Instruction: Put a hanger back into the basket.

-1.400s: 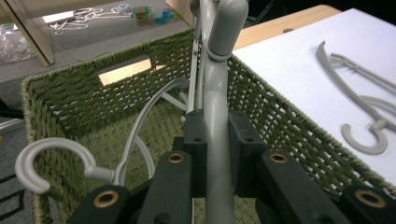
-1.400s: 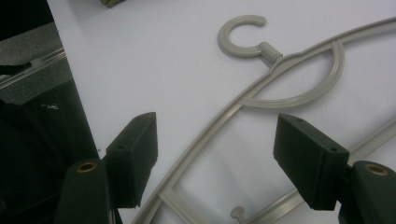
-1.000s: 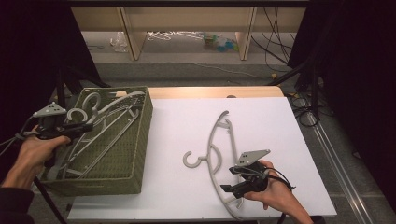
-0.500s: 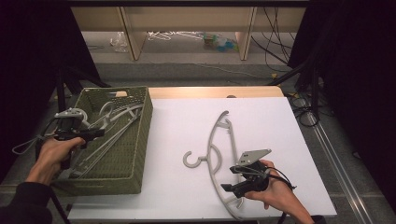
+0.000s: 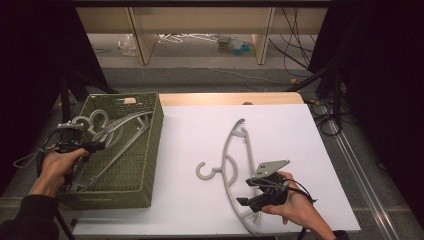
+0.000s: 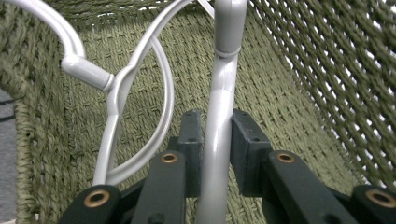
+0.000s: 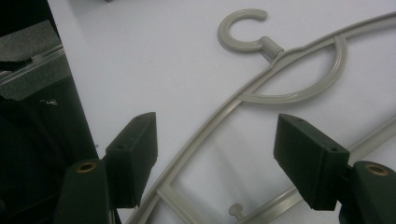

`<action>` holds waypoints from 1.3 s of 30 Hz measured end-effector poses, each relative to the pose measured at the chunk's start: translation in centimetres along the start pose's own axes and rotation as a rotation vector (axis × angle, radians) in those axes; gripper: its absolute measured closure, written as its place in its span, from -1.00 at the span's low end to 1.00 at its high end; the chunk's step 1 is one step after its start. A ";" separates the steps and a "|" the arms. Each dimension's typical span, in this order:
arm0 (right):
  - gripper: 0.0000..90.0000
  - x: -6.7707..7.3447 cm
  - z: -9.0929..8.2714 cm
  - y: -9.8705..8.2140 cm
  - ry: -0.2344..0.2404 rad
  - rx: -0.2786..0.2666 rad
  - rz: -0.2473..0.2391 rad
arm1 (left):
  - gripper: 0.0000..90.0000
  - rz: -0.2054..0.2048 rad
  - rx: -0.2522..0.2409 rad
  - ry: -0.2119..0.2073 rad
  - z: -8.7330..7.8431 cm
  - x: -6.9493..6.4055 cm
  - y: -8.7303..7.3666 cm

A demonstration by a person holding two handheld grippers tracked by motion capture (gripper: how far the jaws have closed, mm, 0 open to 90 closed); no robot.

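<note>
A green woven basket (image 5: 150, 150) stands at the left of the white table (image 5: 190, 125) with several grey hangers (image 5: 115, 132) in it. My left gripper (image 5: 95, 146) reaches in over its left rim. In the left gripper view a grey hanger bar (image 6: 224, 70) runs between the pads of my left gripper (image 6: 217, 140); the jaws have just been opening and sit close beside it. Another hanger (image 6: 116, 88) lies to the left. My right gripper (image 5: 246, 192) stands open over the lower arm of a grey hanger (image 5: 231, 150) that lies flat on the table, its jaws (image 7: 219, 158) to either side of the hanger (image 7: 261, 84).
The basket's wall (image 6: 303, 84) rises close on the left gripper's right. Behind the table are wooden shelves with loose hangers on the floor (image 5: 185, 37). Cables (image 5: 325, 110) hang off the table's right side. The table's front edge lies just below the right hand.
My left hand has come down and inward with the hanger, lower into the basket. The right hand and the hanger on the table have stayed where they were.
</note>
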State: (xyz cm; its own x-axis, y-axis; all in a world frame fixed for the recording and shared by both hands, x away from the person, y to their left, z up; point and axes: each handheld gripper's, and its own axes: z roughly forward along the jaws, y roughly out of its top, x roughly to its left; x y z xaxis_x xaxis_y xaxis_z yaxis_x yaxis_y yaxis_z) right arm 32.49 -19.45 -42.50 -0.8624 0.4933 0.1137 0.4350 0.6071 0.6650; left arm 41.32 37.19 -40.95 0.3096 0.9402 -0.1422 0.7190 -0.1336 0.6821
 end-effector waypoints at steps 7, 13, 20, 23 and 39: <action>-0.31 -0.1 0.0 -0.1 0.002 0.001 0.006 | 0.58 -0.021 0.025 0.033 0.1 0.9 -0.8; -0.32 -0.1 0.0 -0.1 0.000 0.000 0.007 | 0.24 -0.083 0.005 0.077 -0.1 1.0 -1.0; -0.32 -0.1 0.3 -0.2 -0.009 -0.013 0.009 | -0.01 -0.123 -0.080 0.105 -1.9 0.8 -1.1; -0.32 -0.1 0.3 -0.1 -0.015 -0.015 0.012 | -0.11 -0.123 -0.148 0.088 -2.8 -0.3 -1.2; -0.40 0.1 0.5 -0.1 -0.088 -0.016 0.078 | -0.38 0.149 -0.337 -0.153 -6.9 -12.9 -3.6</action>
State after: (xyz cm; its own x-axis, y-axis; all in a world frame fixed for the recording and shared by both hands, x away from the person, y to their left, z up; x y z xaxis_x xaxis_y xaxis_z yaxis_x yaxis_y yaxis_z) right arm 32.50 -19.22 -42.93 -0.8000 0.5915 0.1009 0.4947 0.5550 0.6688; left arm 30.49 27.71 -36.64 0.5022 0.8575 -0.1116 0.4225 -0.1307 0.8969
